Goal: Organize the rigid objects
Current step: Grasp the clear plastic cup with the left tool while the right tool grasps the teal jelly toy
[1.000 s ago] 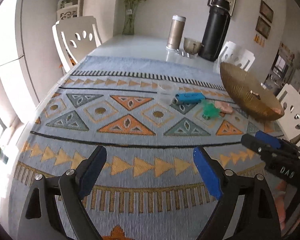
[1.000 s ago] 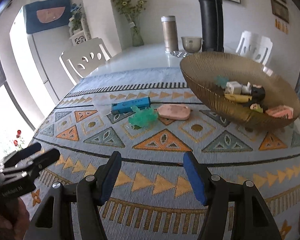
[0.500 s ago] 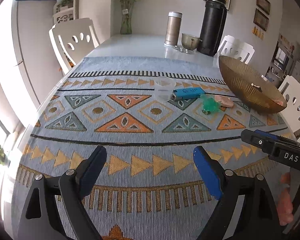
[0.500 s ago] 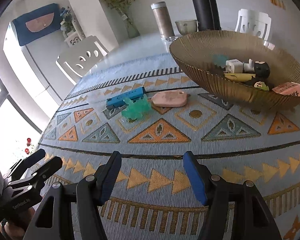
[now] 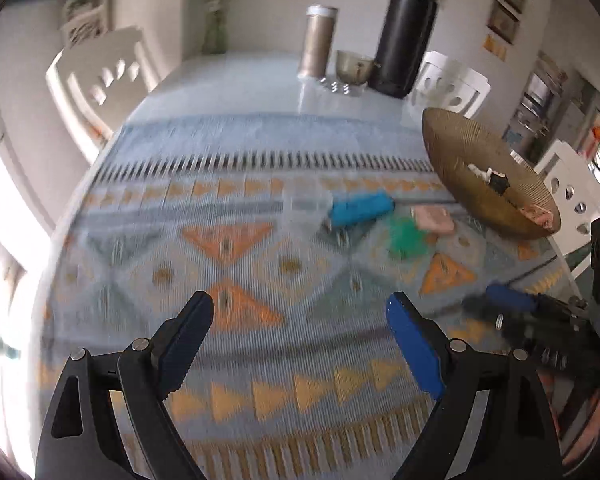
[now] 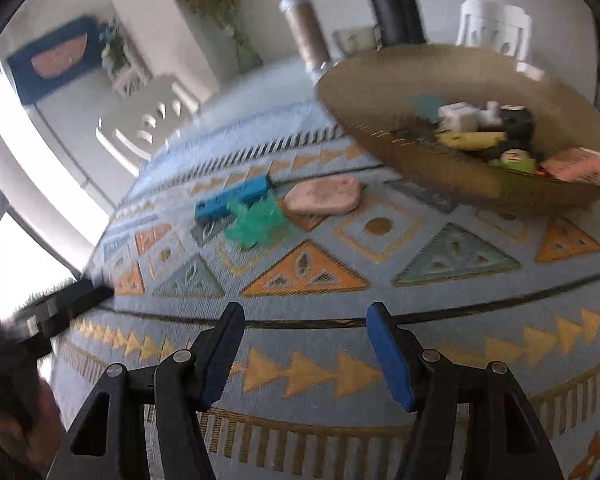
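A blue bar-shaped object (image 6: 233, 197), a green plastic piece (image 6: 256, 222) and a flat pink case (image 6: 324, 197) lie together on the patterned cloth, left of a brown bowl (image 6: 380, 92) holding several small items. In the left wrist view the blue object (image 5: 360, 208), the green piece (image 5: 406, 238), the pink case (image 5: 432, 218) and the bowl (image 5: 456, 152) sit far ahead to the right. A clear small container (image 5: 306, 202) stands left of the blue object. My left gripper (image 5: 300, 320) is open and empty. My right gripper (image 6: 304, 320) is open and empty, a good way short of the objects.
A black flask (image 5: 404, 28), a tan tumbler (image 5: 318, 40) and a small cup (image 5: 354, 66) stand at the table's far end. White chairs (image 5: 100, 76) ring the table. The right gripper shows at the right edge of the left view (image 5: 512, 308).
Both grippers have moved forward over the cloth toward the objects; both views are now motion-blurred. The right gripper has come closer to the bowl and pink case. Jaws remain open.
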{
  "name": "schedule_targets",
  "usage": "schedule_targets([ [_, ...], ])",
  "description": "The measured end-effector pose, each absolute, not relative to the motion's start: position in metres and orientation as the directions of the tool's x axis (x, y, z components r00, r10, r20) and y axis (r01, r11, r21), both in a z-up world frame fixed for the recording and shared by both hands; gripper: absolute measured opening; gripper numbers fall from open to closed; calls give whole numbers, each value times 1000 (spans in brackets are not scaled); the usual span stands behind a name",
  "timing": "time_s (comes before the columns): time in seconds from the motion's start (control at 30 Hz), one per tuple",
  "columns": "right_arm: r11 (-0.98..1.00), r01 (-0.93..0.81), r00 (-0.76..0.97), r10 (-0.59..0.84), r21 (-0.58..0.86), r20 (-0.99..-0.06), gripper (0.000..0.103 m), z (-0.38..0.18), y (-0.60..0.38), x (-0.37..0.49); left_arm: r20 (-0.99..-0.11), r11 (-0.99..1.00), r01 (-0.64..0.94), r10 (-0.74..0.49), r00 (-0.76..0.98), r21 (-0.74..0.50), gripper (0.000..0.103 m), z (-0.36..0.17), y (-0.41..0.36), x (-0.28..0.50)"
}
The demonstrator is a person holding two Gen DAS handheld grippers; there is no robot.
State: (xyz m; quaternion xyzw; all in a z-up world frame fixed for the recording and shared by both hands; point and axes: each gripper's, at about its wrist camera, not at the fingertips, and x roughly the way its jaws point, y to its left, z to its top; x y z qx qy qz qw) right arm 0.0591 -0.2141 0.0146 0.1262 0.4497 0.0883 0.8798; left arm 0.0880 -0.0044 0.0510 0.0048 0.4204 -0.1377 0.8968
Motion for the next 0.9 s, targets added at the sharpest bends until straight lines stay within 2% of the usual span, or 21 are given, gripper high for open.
schedule_targets([
  [0.13, 951, -100, 531, 300, 292, -793, 63, 20, -190, 84, -766, 949, 311, -233, 599, -46, 87, 41, -21, 129],
  [0.2, 966, -121, 541, 259, 230, -801, 63, 21, -178, 96, -766, 950, 310, -224, 603, -33, 87, 33, -27, 144],
  [0.33, 975, -134, 542, 223, 179, -810, 59, 14, -167, 113, -765, 956, 287, -230, 601, -62, 85, 23, -27, 163],
  [0.43, 977, -142, 548, 210, 157, -810, 57, 15, -160, 123, -763, 955, 279, -254, 595, -101, 73, 21, -25, 170],
  [0.5, 976, -137, 551, 215, 167, -806, 56, 13, -157, 131, -764, 953, 283, -263, 588, -110, 51, 19, -25, 170],
  [0.53, 979, -130, 560, 205, 159, -803, 54, 14, -155, 134, -763, 952, 285, -267, 589, -113, 47, 19, -25, 170],
  [0.57, 981, -124, 566, 196, 152, -801, 52, 14, -154, 136, -757, 950, 290, -275, 593, -118, 39, 20, -24, 169],
  [0.6, 982, -119, 572, 188, 146, -799, 46, 13, -153, 137, -748, 947, 297, -284, 599, -122, 36, 21, -24, 168],
  [0.63, 984, -114, 580, 179, 139, -795, 35, 13, -152, 138, -743, 950, 296, -272, 611, -105, 36, 23, -25, 166],
  [0.67, 985, -111, 585, 170, 130, -793, 33, 13, -152, 139, -740, 953, 292, -253, 623, -80, 36, 24, -27, 164],
  [0.77, 978, -131, 603, 208, 162, -770, 32, 16, -152, 136, -734, 953, 298, -245, 634, -60, 36, 30, -27, 156],
  [0.83, 969, -158, 647, 246, 189, -722, 32, 26, -158, 127, -726, 950, 303, -257, 638, -70, 36, 37, -24, 146],
  [0.9, 974, -157, 654, 226, 163, -722, 32, 29, -161, 118, -717, 948, 306, -274, 641, -89, 36, 46, -20, 135],
])
